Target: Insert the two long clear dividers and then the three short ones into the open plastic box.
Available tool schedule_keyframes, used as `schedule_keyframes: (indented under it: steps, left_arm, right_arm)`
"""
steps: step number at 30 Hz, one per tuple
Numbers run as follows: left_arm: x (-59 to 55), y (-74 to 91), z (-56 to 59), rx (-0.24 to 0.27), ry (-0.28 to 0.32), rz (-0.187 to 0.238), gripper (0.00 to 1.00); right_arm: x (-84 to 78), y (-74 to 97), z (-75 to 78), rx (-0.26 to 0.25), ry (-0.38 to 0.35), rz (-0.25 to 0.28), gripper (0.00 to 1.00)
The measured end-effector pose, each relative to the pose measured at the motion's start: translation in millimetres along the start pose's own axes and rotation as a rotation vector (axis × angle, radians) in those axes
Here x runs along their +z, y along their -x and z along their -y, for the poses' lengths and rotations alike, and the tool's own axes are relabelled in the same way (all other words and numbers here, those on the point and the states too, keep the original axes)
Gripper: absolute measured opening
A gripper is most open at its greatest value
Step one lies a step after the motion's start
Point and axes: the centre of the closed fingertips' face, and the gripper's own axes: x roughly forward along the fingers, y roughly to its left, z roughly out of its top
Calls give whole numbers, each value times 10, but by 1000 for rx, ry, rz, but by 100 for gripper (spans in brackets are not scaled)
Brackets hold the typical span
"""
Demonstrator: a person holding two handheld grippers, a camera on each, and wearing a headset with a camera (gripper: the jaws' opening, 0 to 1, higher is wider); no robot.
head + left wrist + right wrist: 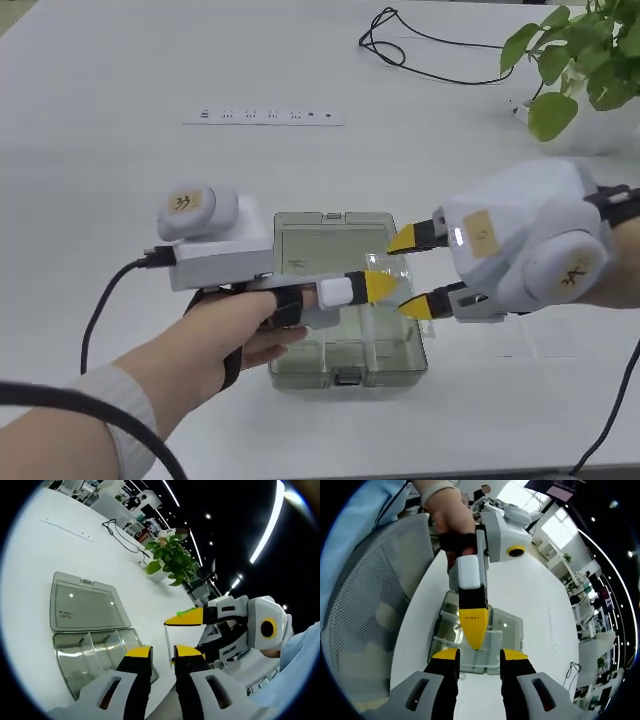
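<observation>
One thin clear plastic divider strip (pixel 168 641) hangs in the air right over the open clear plastic box (pixel 300 374), which sits on the white table (pixel 150 180) close in front of the person. In the left gripper view the strip shows edge-on between the jaws of the yellow-tipped left gripper (pixel 162 652). Those jaws stand a little apart, so it can't be told whether they really pinch it. The white right gripper (pixel 410 272) is spread wide, with the left one's tip poking in between its jaws.

Handling guess: the strip looks feather-light, stiff-ish but bendy, and slick (clear plastic loves sliding off smooth pads). It's best taken by the flat faces near the top edge, leaving the lower edge and ends free to drop into the box. Squeezing hard would probably bow it.

At least one clear divider (pixel 370 345) already stands in the box, so this one has to go in beside or across it. The box's lid (pixel 325 245) lies flat behind, out of the way. A white power strip (pixel 262 116), black cable (pixel 400 55) and green potted plant (pixel 575 55) sit well apart at the far side. The real crowding is the two grippers nose to nose over the box.
</observation>
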Motion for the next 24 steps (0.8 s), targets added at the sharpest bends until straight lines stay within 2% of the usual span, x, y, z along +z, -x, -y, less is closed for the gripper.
schedule_keyframes:
  steps: [5,10,23,24]
  left_arm:
    - [-7,6,2,-5,12,2,8]
    - [-26,3,69,-33,13,-4,0]
    - [-71,32,138,-56,1,-20,0]
    - [-93,34,136,-53,-36,-32,0]
  right_arm:
    - [34,8,8,-5,6,6,33]
    - [48,6,-13,-9,12,4,33]
    - [83,51,-55,-3,37,21,35]
    - [84,55,-40,-9,32,24,36]
